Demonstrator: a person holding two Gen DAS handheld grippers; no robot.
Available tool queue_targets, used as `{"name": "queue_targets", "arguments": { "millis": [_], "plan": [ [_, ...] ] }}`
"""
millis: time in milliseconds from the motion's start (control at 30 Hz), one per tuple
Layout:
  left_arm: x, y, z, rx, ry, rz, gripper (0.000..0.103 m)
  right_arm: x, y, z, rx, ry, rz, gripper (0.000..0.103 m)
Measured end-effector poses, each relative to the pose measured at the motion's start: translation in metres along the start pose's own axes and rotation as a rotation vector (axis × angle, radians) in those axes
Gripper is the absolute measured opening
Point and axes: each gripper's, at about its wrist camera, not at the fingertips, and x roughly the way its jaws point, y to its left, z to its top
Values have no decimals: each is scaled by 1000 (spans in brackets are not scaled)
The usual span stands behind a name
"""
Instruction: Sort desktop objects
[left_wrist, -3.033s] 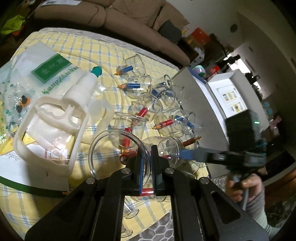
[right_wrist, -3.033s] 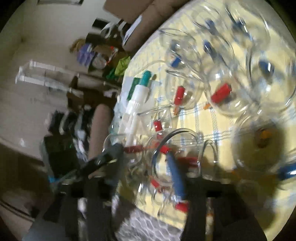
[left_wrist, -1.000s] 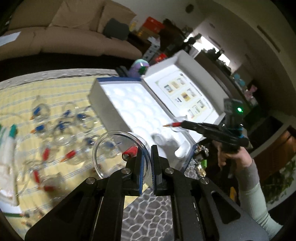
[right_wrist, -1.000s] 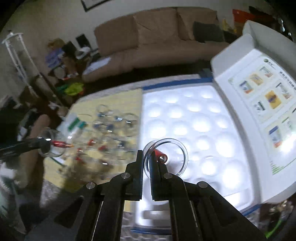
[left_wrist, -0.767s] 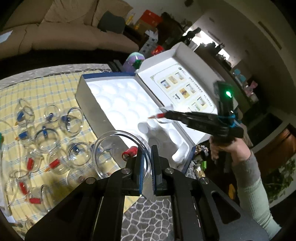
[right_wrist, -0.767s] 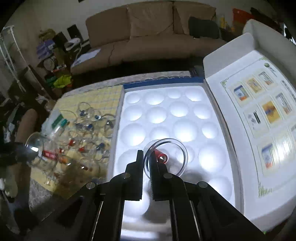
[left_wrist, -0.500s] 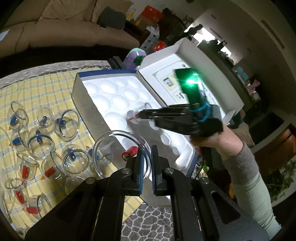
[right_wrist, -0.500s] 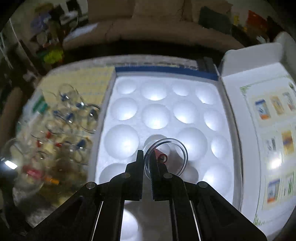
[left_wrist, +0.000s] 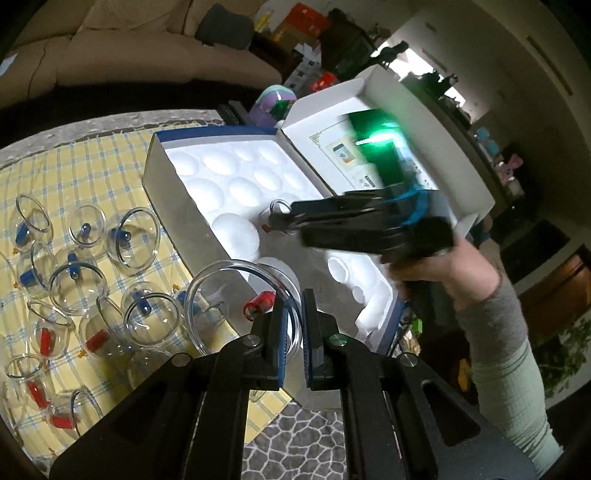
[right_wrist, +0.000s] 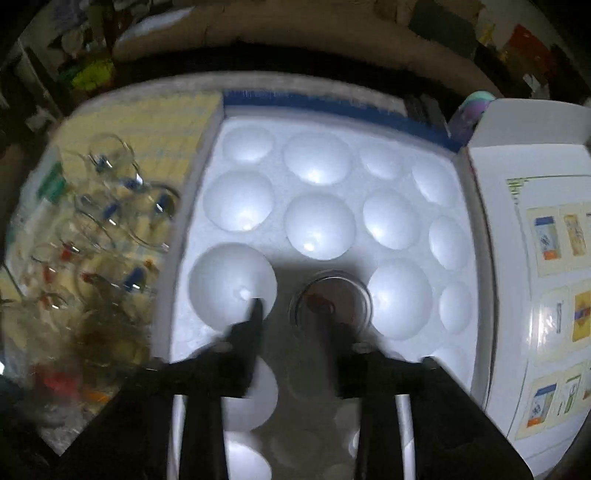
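Observation:
My left gripper (left_wrist: 293, 326) is shut on the rim of a large clear cup with a red valve (left_wrist: 236, 295), held above the near edge of the white foam tray (left_wrist: 240, 188). My right gripper (right_wrist: 291, 314) is open over the tray (right_wrist: 317, 181); a small clear cup with a red valve (right_wrist: 330, 302) sits in a round hollow by its right finger. In the left wrist view the right gripper (left_wrist: 275, 221) hovers low over the tray with that small cup (left_wrist: 275, 212) at its tip.
Several clear cups with blue or red valves (left_wrist: 77, 273) lie on the yellow checked cloth (left_wrist: 92, 166) left of the box. The open box lid with printed pictures (right_wrist: 550, 266) stands to the right. A couch (left_wrist: 110, 48) is behind.
My right gripper has lowered its small cup into a tray hollow and opened, letting it go. My left gripper still holds the large cup and has barely moved.

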Motion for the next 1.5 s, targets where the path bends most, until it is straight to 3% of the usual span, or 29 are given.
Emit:
{"name": "queue_targets", "arguments": {
  "millis": [233,333,433,667,800,900,1033,1333,1500],
  "plan": [
    [-1,-13,5,6,-10,6,6,-51,-27,-20,156,-197,129,36],
    [-3,-19,2,18,-9,12,6,-27,-24,-20,178,-166,129,17],
    [-5,-20,1,20,-8,16,6,-1,-20,-21,198,-149,158,13],
    [3,-18,5,23,9,8,6,31,-23,-16,215,-106,136,5],
    [12,-24,7,41,29,11,6,23,-23,-16,213,-87,131,9],
    [21,-31,10,67,53,39,6,-11,-28,-24,216,-169,126,11],
    [33,-44,15,105,81,79,6,-57,-41,-49,256,-273,151,23],
    [69,-64,27,182,153,196,6,-107,-48,-108,226,-322,147,23],
    [106,-76,28,263,244,299,7,-112,-44,-130,205,-322,156,24]
  ]
}}
